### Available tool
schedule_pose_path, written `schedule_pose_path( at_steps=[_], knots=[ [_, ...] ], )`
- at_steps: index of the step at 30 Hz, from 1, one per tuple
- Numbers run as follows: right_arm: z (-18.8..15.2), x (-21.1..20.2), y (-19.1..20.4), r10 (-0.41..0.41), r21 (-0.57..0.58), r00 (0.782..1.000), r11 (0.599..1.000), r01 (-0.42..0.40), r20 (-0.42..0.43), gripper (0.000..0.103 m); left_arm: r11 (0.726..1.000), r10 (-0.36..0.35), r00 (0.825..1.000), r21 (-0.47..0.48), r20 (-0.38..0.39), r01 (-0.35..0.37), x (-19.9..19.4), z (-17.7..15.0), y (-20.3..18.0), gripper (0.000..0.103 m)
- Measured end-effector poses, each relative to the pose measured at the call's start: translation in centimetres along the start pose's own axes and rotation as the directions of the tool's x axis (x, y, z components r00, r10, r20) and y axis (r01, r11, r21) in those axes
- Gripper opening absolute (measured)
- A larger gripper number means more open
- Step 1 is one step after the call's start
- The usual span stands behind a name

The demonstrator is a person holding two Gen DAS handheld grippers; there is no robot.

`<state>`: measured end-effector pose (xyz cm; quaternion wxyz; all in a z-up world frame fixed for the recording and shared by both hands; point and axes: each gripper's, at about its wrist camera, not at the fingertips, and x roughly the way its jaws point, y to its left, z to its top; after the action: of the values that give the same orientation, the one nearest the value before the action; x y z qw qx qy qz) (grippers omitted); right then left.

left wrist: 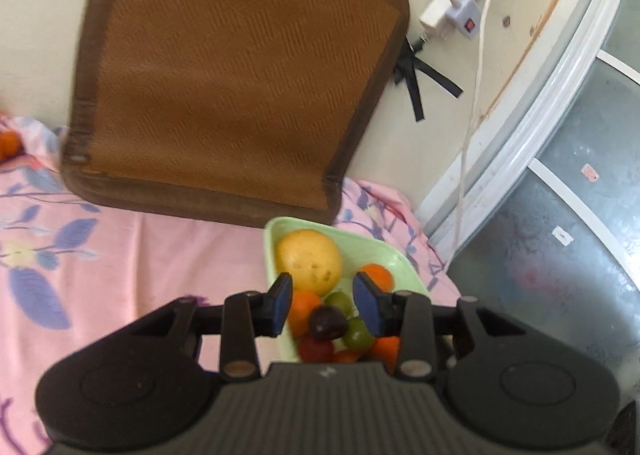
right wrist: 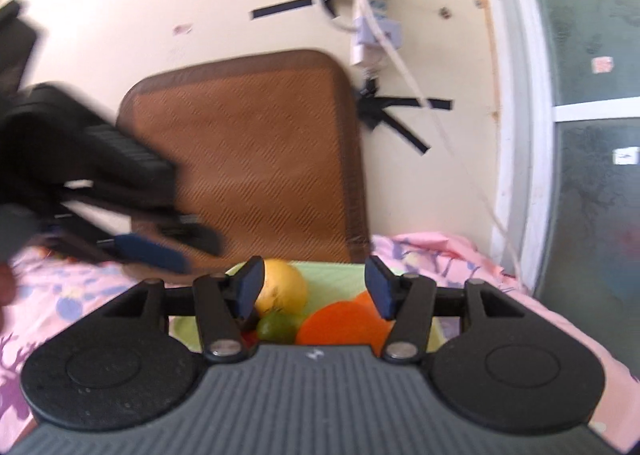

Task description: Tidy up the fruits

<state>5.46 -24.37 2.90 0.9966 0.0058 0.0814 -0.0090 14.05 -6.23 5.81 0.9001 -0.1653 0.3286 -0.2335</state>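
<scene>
Grapes [left wrist: 356,333] left view only, left gripper [right wrist: 152,253] right view only

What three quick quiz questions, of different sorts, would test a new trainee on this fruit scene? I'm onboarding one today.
1. True or false: the light green tray rests on the pink floral sheet.
2. Which fruit in the tray is largest? A) dark plum B) yellow citrus fruit C) green grape
3. Fill in: the left gripper has nothing between its ___ pads.

Key:
1. True
2. B
3. blue
</scene>
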Motion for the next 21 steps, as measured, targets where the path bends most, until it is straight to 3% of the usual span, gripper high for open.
schedule_pose_path(
  at_steps=[3, 9, 16, 21],
  knots=[
    [0.2, 0.1, -0.8, -0.048, 0.040, 0.999, 0.998, 0.047, 0.020, 0.057, 0.996, 0.081, 0.996, 0.027, 0.035, -0.081, -2.5, -1.4, 0.5, 0.035],
    [0.1, -0.3, -1.9, -0.110, 0.105, 0.994, 0.989, 0.107, 0.021, 0.056, 0.963, 0.255, 0.966, 0.076, 0.037, -0.258, -6.2, -5.5, 1.4, 0.035],
    [-0.3, -3.4, -2.5, -0.019, 0.258, 0.997, 0.965, 0.038, -0.075, 0.057, 0.922, 0.353, 0.934, 0.147, 0.064, -0.358, -8.1, -8.5, 1.3, 0.039],
    [-1.6, -6.2, -1.7, 0.038, 0.311, 0.991, 0.950, 0.003, -0.125, 0.058, 0.915, 0.369, 0.928, 0.156, 0.053, -0.373, -7.8, -9.5, 1.4, 0.039]
  ],
)
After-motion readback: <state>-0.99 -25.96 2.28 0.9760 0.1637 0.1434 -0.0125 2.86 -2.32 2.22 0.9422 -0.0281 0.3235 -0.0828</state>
